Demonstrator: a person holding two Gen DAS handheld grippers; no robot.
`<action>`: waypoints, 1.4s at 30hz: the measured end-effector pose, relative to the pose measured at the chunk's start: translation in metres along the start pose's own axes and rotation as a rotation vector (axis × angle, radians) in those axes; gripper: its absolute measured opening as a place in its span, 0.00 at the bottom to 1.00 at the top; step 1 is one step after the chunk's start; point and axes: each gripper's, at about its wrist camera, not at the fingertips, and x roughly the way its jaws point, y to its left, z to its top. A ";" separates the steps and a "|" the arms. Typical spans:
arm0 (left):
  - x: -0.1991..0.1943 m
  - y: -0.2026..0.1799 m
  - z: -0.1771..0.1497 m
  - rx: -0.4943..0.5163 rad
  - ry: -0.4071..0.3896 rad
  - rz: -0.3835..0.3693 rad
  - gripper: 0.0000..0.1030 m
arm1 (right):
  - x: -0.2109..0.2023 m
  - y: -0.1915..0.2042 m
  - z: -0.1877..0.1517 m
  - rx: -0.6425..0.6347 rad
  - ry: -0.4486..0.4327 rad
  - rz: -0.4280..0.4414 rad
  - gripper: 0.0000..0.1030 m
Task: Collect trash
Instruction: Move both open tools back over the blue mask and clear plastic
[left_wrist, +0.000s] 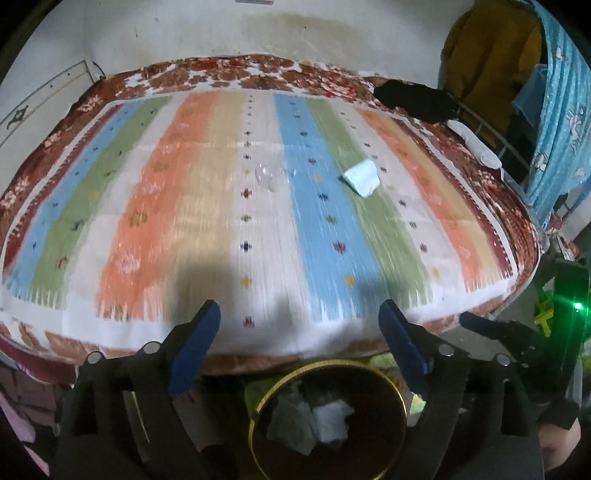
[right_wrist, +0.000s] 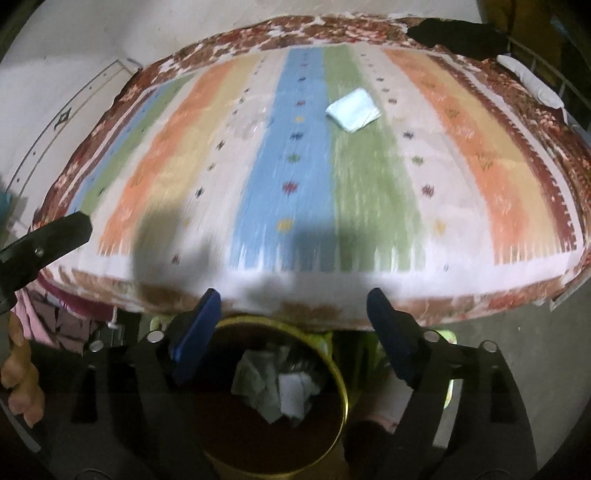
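Left wrist view: left gripper (left_wrist: 299, 317) w/ jaws spread wide, nothing between them, above the bin (left_wrist: 369, 373), which sits below the bed (left_wrist: 110, 236) edge, prob. so scraps drop straight in. Crumpled tissues (left_wrist: 328, 421) already inside. White folded paper (left_wrist: 361, 177) and clear plastic scrap (left_wrist: 266, 177) lie on the bed, well ahead of the jaws.

Right wrist view: right gripper (right_wrist: 291, 306) also wide open, empty, over bin; paper far ahead.

In front of you lies a bed under a striped blue, green, orange and cream cotton cover (left_wrist: 207, 206) with a brown floral border. A black cloth (left_wrist: 417, 99) sits at its far right corner, a blue patterned curtain (left_wrist: 561, 110) beyond.
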 end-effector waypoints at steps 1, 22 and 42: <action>0.002 0.002 0.008 -0.002 -0.007 -0.002 0.91 | 0.001 -0.003 0.007 0.006 -0.008 0.005 0.81; 0.097 0.037 0.102 0.004 -0.023 0.147 0.94 | 0.056 -0.043 0.127 0.060 -0.116 -0.078 0.91; 0.195 0.028 0.129 0.165 0.033 0.214 0.93 | 0.144 -0.069 0.197 0.193 -0.094 -0.108 0.91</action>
